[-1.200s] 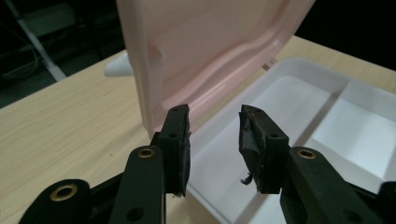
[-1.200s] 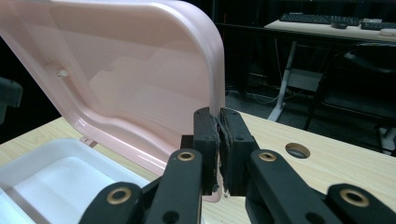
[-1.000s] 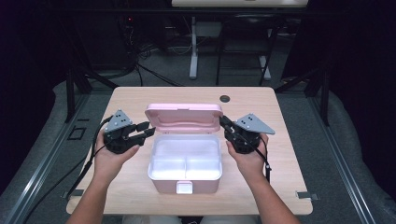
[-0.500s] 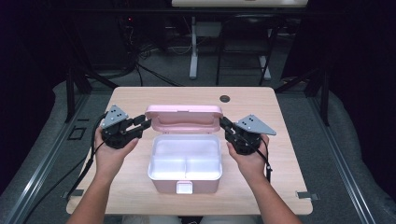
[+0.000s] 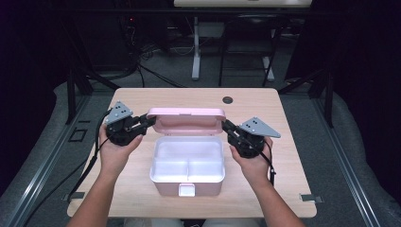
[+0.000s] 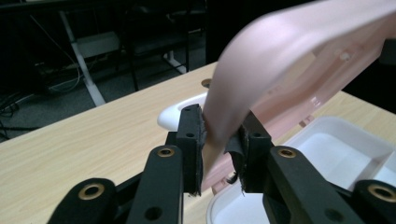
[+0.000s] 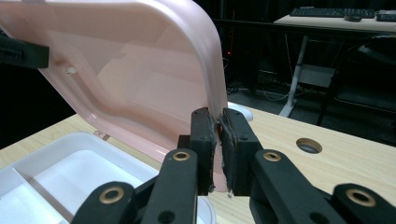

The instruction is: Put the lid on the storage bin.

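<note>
A pink lunch box [image 5: 187, 187] with a white two-part inner tray [image 5: 187, 158] stands open mid-table. Its pink lid [image 5: 185, 120] is raised on the far hinge, roughly upright. My left gripper [image 5: 150, 120] is at the lid's left end. Its jaws have just been closing, and in the left gripper view the lid's edge [image 6: 289, 60] is pinched between the pads of the left gripper [image 6: 219, 121]. My right gripper [image 5: 226, 125] is shut on the lid's right edge. The right gripper view shows that rim [image 7: 205, 56] clamped in the right gripper [image 7: 218, 116] above the tray [image 7: 56, 172].
The wooden table [image 5: 283, 189] has a round cable hole [image 5: 228, 100] behind the box. The box's front latch [image 5: 186, 190] faces the person. Dark floor, cables and another desk's legs [image 5: 195, 56] lie beyond the far edge.
The lid has tipped up from lying back to nearly upright. The left gripper has moved in to the lid's left end and closed on its edge. The right gripper has kept its hold.
</note>
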